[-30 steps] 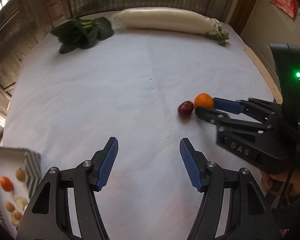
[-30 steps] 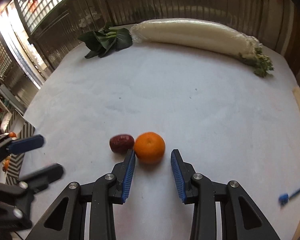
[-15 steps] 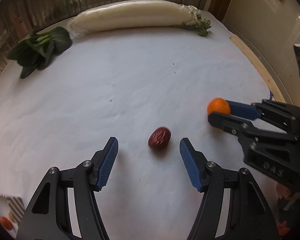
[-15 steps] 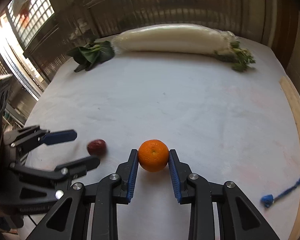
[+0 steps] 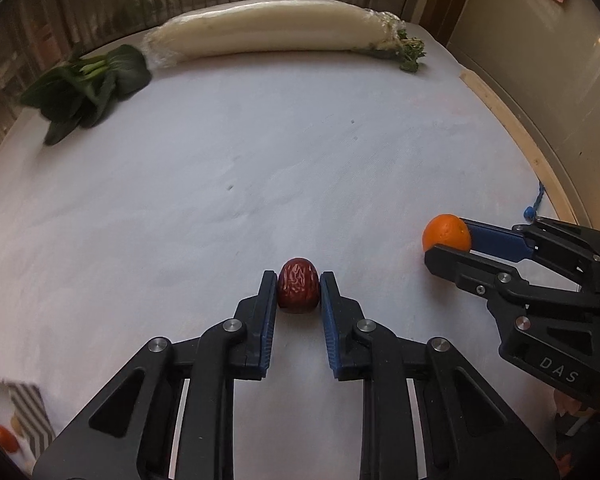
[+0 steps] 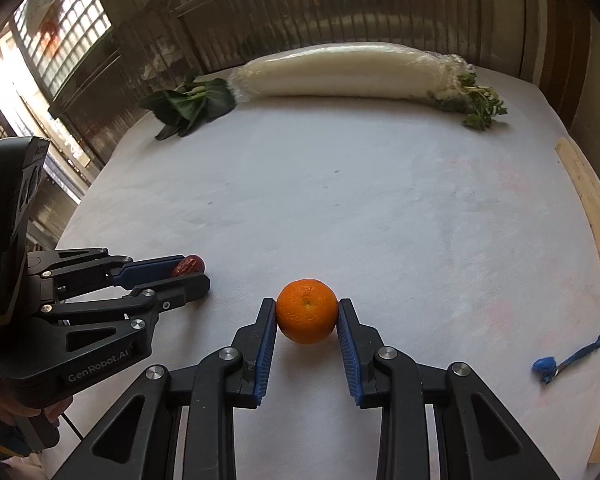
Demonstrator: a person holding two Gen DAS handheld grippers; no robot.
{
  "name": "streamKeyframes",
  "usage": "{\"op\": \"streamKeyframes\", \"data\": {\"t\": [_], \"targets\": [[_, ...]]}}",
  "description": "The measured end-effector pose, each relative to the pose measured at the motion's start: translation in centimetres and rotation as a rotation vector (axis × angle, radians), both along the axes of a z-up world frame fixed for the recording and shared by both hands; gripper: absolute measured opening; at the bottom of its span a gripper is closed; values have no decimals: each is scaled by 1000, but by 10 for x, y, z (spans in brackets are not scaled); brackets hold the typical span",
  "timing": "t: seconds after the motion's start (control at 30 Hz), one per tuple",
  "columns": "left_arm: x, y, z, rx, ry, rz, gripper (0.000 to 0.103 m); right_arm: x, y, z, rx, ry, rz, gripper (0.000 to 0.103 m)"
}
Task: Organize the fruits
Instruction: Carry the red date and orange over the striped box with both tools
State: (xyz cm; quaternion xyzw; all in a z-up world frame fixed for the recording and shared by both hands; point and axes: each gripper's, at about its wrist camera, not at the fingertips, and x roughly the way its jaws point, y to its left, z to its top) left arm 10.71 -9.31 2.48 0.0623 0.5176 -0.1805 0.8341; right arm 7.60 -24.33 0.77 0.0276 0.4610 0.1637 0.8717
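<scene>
left wrist view: the left gripper squeezes a wrinkly red date between its blue pads. the right gripper pinches a small orange. both fruits sit near the front edge of the white table; a long white radish and leafy greens lie along the far edge.

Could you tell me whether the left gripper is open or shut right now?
Shut on the date: the left gripper has both blue fingers pressed against its sides.
</scene>
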Motion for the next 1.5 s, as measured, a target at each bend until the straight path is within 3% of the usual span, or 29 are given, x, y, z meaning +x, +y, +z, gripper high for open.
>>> {"op": "streamKeyframes", "data": {"t": [0.87, 1.5], "targets": [[-104, 118, 42, 36, -80, 287, 21, -69, 118, 19, -38, -13, 235, 29], [-154, 216, 48, 50, -98, 496, 21, -105, 225, 30, -68, -41, 449, 29]]}}
